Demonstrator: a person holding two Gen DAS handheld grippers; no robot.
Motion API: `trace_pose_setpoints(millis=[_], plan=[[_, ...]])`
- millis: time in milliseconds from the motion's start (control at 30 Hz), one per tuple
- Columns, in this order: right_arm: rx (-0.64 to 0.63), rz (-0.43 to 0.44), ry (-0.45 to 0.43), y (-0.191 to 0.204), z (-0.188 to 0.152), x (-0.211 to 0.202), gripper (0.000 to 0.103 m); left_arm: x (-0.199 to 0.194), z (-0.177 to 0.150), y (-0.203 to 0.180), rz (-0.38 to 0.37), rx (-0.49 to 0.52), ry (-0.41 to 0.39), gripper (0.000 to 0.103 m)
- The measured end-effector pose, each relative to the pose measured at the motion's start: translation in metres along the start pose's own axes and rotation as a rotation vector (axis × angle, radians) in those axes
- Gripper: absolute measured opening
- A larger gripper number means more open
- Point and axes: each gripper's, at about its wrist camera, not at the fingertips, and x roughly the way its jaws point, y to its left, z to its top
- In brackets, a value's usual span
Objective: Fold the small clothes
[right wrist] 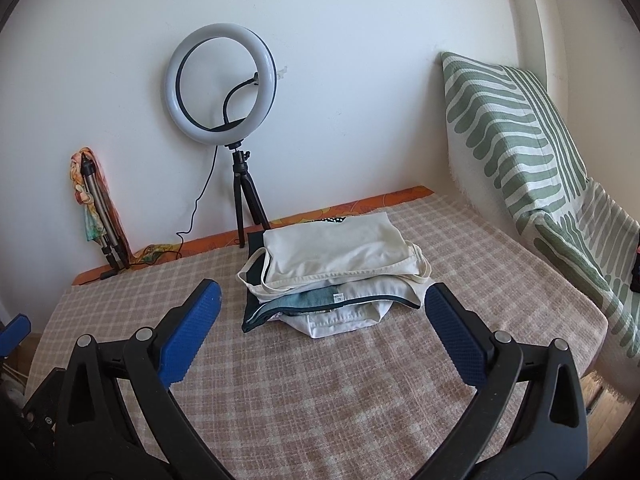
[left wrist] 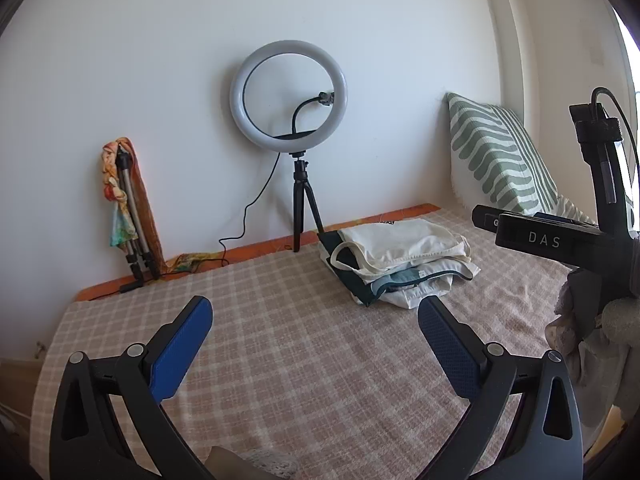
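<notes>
A stack of folded small clothes (left wrist: pixel 400 262), cream on top with white and dark teal pieces under it, lies on the checked pink blanket (left wrist: pixel 280 360) toward the back. It also shows in the right wrist view (right wrist: pixel 336 272). My left gripper (left wrist: pixel 316 308) is open and empty, held above the blanket in front and left of the stack. My right gripper (right wrist: pixel 322 294) is open and empty, its blue pads either side of the stack's near edge, short of touching it. The right gripper's body (left wrist: pixel 560 240) shows at the right of the left wrist view.
A ring light on a black tripod (left wrist: pixel 289 98) stands at the wall behind the stack, its cable trailing left. A folded tripod wrapped in a colourful cloth (left wrist: pixel 128 208) leans at the back left. A green-striped pillow (right wrist: pixel 520 140) leans at the right. The blanket's right edge (right wrist: pixel 592 320) drops off.
</notes>
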Motion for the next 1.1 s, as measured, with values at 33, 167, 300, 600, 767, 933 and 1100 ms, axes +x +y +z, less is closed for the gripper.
trace_pose_setpoints(millis=[33, 167, 300, 600, 767, 933, 1100], plan=[[-0.001, 0.0, 0.0, 0.0, 0.0, 0.0, 0.103, 0.0, 0.0, 0.0, -0.002, 0.0, 0.001, 0.102], [-0.009, -0.013, -0.01, 0.001, -0.001, -0.003, 0.103, -0.001, 0.0, -0.001, -0.003, 0.0, 0.001, 0.102], [-0.005, -0.015, -0.014, 0.0, -0.002, -0.003, 0.103, -0.004, 0.001, -0.002, -0.011, 0.001, -0.003, 0.102], [0.002, -0.004, -0.013, 0.005, -0.003, -0.002, 0.103, -0.003, 0.001, -0.001, -0.016, 0.005, 0.005, 0.102], [-0.01, -0.007, -0.017, 0.009, -0.004, -0.002, 0.103, -0.003, 0.001, -0.001, -0.015, 0.006, 0.005, 0.102], [-0.008, -0.002, -0.016, 0.01, -0.004, -0.002, 0.103, -0.003, 0.001, -0.001, -0.011, 0.005, 0.002, 0.102], [-0.015, -0.004, -0.023, 0.012, -0.003, -0.002, 0.103, -0.003, 0.0, 0.0, -0.01, 0.004, 0.007, 0.102]])
